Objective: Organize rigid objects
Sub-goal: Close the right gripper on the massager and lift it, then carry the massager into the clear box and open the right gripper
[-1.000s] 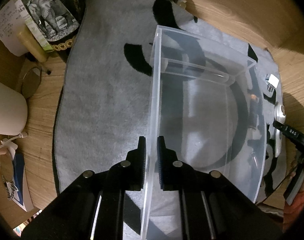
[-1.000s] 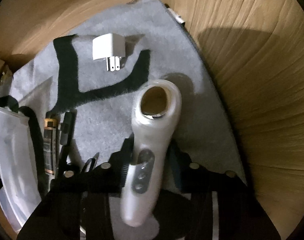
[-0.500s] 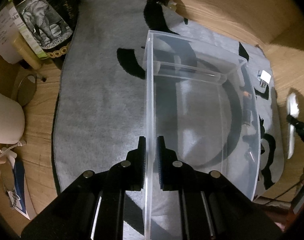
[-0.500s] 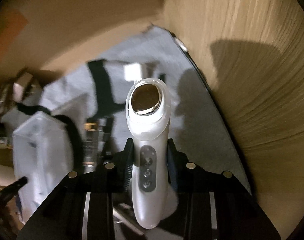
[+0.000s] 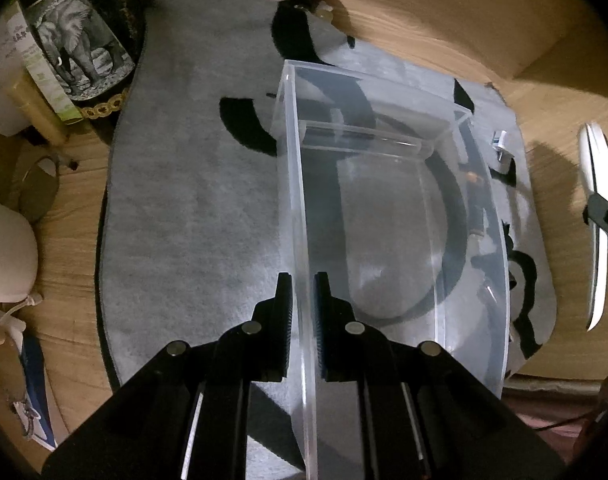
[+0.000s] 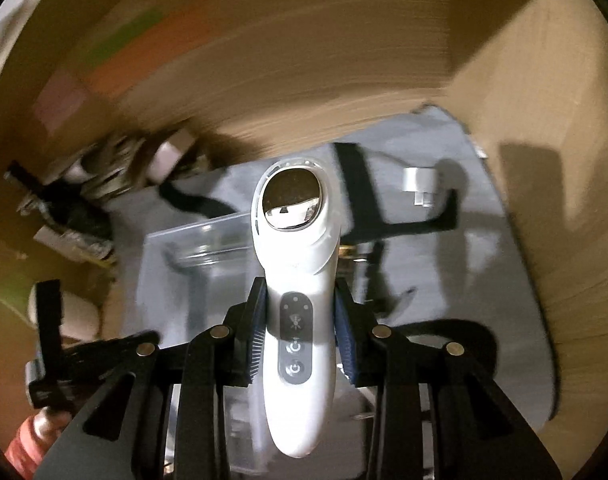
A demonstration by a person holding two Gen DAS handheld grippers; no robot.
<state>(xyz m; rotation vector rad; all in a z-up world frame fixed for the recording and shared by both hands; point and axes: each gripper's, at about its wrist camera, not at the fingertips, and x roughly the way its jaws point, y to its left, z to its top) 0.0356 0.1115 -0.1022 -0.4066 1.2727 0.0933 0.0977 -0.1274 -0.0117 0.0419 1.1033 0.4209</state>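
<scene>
A clear plastic box stands empty on a grey and black mat. My left gripper is shut on the box's left wall. My right gripper is shut on a white handheld device with a round metal head and grey buttons, held in the air above the mat. The device also shows at the right edge of the left wrist view. The box shows below it in the right wrist view. A white plug adapter and a battery lie on the mat right of the box.
Books and boxes, one with an elephant picture, stand at the back left. A white rounded object sits at the left on the wooden table. A small round mirror lies near it. Small dark items lie by the battery.
My right gripper has lifted the white device off the mat and swung left toward the box. The left gripper keeps its hold on the box wall, and the view has shifted slightly.
</scene>
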